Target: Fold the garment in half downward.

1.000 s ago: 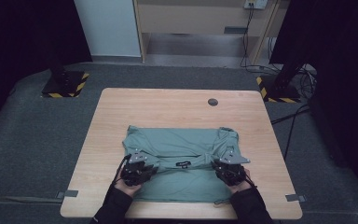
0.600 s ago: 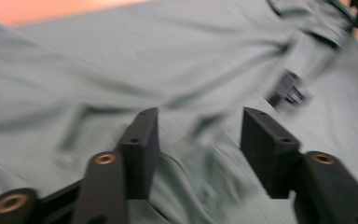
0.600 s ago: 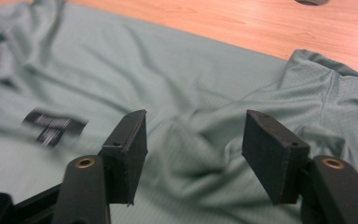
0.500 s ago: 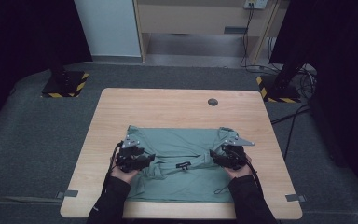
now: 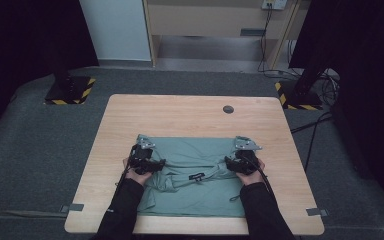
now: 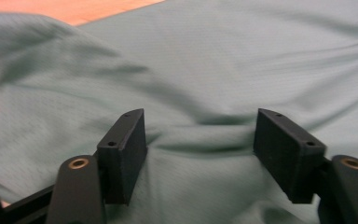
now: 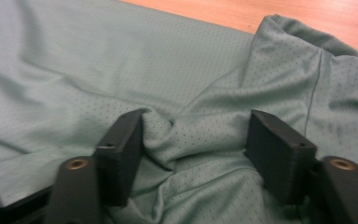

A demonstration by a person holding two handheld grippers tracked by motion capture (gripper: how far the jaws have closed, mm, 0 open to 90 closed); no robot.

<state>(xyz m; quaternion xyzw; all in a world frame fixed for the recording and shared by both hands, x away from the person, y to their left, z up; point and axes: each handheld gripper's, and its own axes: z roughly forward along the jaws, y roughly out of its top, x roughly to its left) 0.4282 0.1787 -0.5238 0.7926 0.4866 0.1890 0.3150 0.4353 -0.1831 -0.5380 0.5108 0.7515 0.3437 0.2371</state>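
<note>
A grey-green shirt [image 5: 195, 150] lies spread on the near half of the wooden table [image 5: 180, 115], with rumpled folds across its middle. My left gripper [image 5: 155, 161] rests on its left part and my right gripper [image 5: 232, 162] on its right part. Both have just been opening. In the left gripper view the gripper [image 6: 199, 140] stands open over a low ridge of shirt cloth [image 6: 223, 60]. The right gripper [image 7: 196, 140] is open too, with a bunched fold of the shirt [image 7: 98, 60] loose between its pads.
A small dark round hole [image 5: 228, 109] sits in the table's far part. Two stand bases with yellow-black stripes [image 5: 70, 90] [image 5: 300, 95] stand on the grey floor beyond the table's far corners. Bare wood [image 7: 307, 14] lies past the shirt's far edge.
Both hands have moved away from the person across the shirt, bringing cloth with them. Both grippers have gone from shut on the cloth to open.
</note>
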